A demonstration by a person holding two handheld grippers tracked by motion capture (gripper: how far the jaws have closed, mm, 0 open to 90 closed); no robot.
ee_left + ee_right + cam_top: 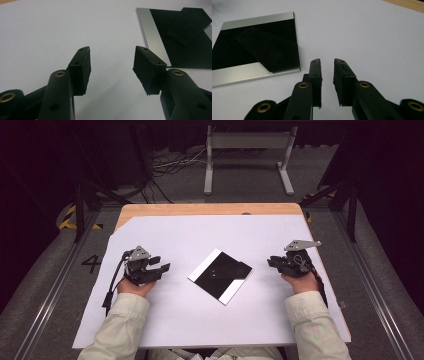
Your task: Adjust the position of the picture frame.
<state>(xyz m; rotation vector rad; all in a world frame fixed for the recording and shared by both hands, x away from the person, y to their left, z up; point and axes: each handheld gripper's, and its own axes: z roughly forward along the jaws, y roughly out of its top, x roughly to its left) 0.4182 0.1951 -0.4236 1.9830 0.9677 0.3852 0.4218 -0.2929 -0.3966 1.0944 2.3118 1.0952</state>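
- High view: I see the black square plate point(219, 276) with silver edges at the middle of the white desk point(175, 320), my left tool point(155, 268) left of it, my right tool point(272, 262) right of it, both apart from it.
- Left gripper view: my left tool point(112, 67) is spread wide, nothing between its jaws; the plate point(180, 50) lies far right.
- Right gripper view: my right tool point(327, 75) stands narrowly parted, empty; a black strip point(269, 51) lies across the plate point(227, 55).

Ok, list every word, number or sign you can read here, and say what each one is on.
"4" on the grey floor, left of the table.
Yellow and black hazard stripes on the floor by the table's far corners: a marking, no words.
Nothing readable on the black plate, the white sheet or either gripper.
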